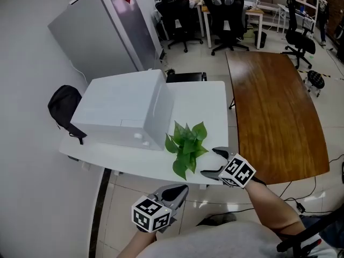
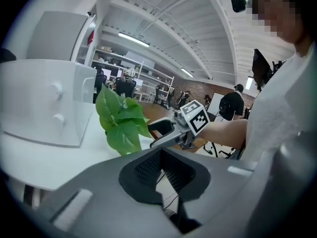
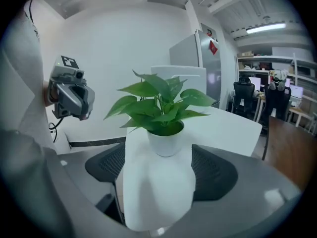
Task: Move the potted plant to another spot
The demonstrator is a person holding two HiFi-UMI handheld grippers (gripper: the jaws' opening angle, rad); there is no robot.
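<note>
Nearest, low left in the head view: left gripper (image 1: 177, 190), fingers (image 2: 148, 168) pressed together on nothing, short of the counter's front edge, likely held back as the spare hand. Just beyond, lower middle-right: right gripper (image 1: 211, 162), fingers (image 3: 213, 175) spread wide, gripping nothing, lined up on the potted plant (image 1: 186, 145) from the right side. In the right gripper view, white pot (image 3: 166, 142) dead centre, ahead of the pads and untouched. Wide spread presumably there to clear the pot's round body before closing. Plant itself upright near the front edge of the white counter (image 1: 207, 98), centre of frame, just beside the front right corner of a big white box (image 1: 121, 109). Tucked that close, so probably easiest reached from the open right side. Not lifted yet, judging by the pot sitting flat on the surface. Right of frame, brown table (image 1: 274, 117), a possible landing place. Left edge, black backpack (image 1: 63, 105) by the wall. Top of frame, black office chairs (image 1: 174, 9). Tally: two grippers, one plant, one pot, one counter, one box, one brown table, one backpack, three chairs clearly made out.
</note>
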